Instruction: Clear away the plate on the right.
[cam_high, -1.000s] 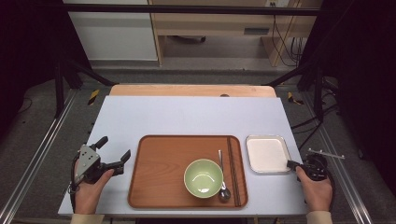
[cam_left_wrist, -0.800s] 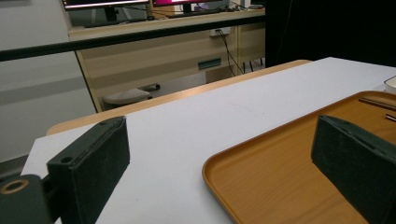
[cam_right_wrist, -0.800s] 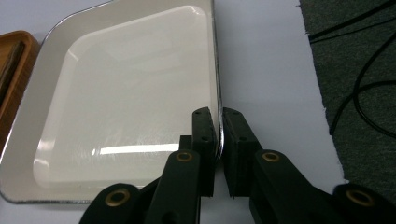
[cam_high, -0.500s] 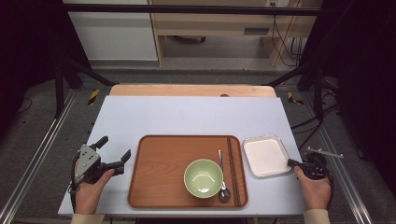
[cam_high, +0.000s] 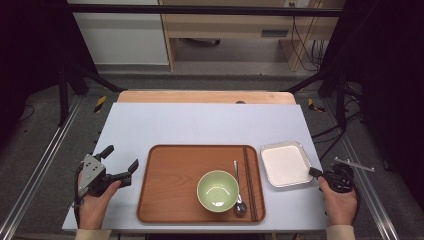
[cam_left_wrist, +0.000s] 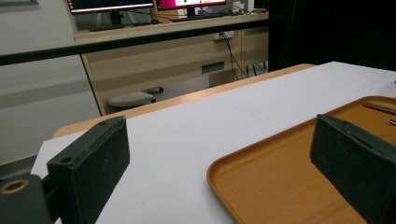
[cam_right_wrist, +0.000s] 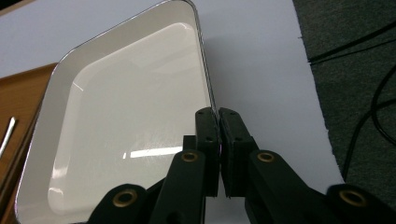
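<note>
Beyond the white table (cam_high: 200, 125), dark carpeted floor (cam_high: 40, 125), wooden desk (cam_high: 235, 22) with monitors (cam_left_wrist: 112, 5).

High view: fixed overhead, on the person's side, facing forward and down; takes in the whole table (cam_high: 200, 125), with floor and a desk beyond.

Left gripper view: low, near the tabletop, looking between its own spread jaws across the wooden tray's (cam_left_wrist: 280, 177) corner toward the far desk.

Right gripper view: very close, tilted down over the white square dish (cam_right_wrist: 126, 112).

Shared: tray (cam_high: 175, 185) and dish (cam_high: 285, 164), each also in the high view.
</note>
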